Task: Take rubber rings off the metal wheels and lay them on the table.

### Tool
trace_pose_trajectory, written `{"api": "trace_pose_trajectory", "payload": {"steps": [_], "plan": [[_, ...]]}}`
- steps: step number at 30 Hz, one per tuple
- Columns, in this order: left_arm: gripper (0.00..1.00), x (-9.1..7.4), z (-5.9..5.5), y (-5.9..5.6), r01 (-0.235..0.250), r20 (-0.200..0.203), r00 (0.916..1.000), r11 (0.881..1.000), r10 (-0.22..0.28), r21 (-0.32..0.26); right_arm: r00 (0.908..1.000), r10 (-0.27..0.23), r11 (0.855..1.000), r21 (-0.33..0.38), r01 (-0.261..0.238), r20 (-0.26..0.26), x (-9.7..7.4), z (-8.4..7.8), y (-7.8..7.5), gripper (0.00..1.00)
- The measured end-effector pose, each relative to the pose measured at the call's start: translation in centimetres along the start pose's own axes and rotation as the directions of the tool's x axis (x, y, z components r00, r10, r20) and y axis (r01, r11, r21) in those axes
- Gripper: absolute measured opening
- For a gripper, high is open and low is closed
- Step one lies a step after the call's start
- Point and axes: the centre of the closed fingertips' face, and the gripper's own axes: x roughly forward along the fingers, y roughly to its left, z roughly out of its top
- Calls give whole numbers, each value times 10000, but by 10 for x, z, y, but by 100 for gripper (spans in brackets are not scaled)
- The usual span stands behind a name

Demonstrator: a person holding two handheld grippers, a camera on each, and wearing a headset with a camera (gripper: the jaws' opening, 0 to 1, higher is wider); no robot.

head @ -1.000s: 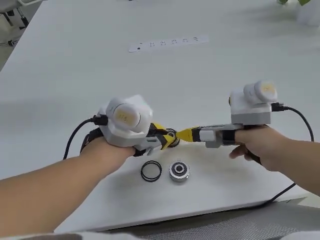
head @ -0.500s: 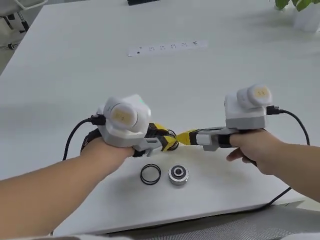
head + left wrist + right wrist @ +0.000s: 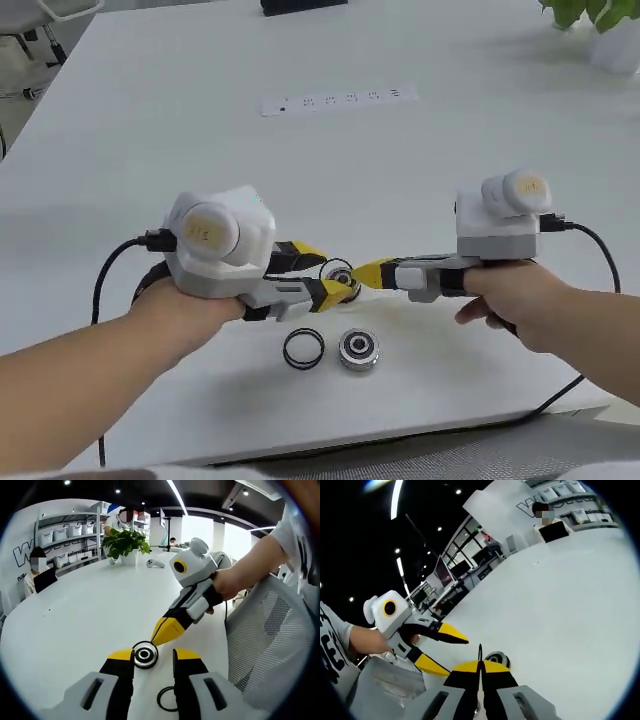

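Note:
A metal wheel (image 3: 338, 272) with a black rubber ring on it hangs just above the white table (image 3: 420, 180). My right gripper (image 3: 362, 272) is shut, its yellow tips pinching that ring at the wheel's rim; a thin black strip sticks out between them in the right gripper view (image 3: 480, 652). My left gripper (image 3: 330, 271) is open, its jaws on either side of the wheel (image 3: 145, 656) without gripping it. A loose rubber ring (image 3: 285, 347) and a bare metal wheel (image 3: 357, 346) lie on the table in front.
A white power strip (image 3: 335, 99) lies far back on the table, with a potted plant (image 3: 585, 10) at the far right corner. Cables trail from both grippers. The table's front edge is close below the loose parts. A mesh chair (image 3: 270, 645) stands beside it.
My left gripper has opened and drawn back to the left, letting go of the wheel. The right gripper has stayed shut at the wheel's rim.

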Motion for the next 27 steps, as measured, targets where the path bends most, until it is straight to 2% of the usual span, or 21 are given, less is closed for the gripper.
{"api": "trace_pose_trajectory", "payload": {"steps": [6, 10, 12, 14, 22, 27], "plan": [[35, -16, 7, -9, 140, 294, 9995, 9999, -138, -68, 9998, 183, 9998, -51, -183, 64, -2, 3, 8, 0], [42, -27, 8, -14, 90, 348, 9994, 9999, -94, 98, 9994, 320, 9995, -48, -319, 114, -4, 5, 14, 0], [43, -32, 9, -15, 143, 422, 9990, 9999, -143, 6, 9992, 389, 9992, -37, -389, 103, -4, 5, 17, 0], [45, -37, 8, -14, 137, 485, 9987, 9999, -133, -73, 9989, 453, 9990, -33, -452, 113, -5, 5, 19, 0], [57, -54, 6, -21, 160, 605, 9981, 9996, -145, -246, 9976, 686, 9976, -92, -686, 59, -6, 5, 30, 0], [65, -60, 1, -26, 278, 504, 9984, 9988, -258, -398, 9968, 797, 9967, -139, -798, -71, -6, 2, 35, 0]]}}
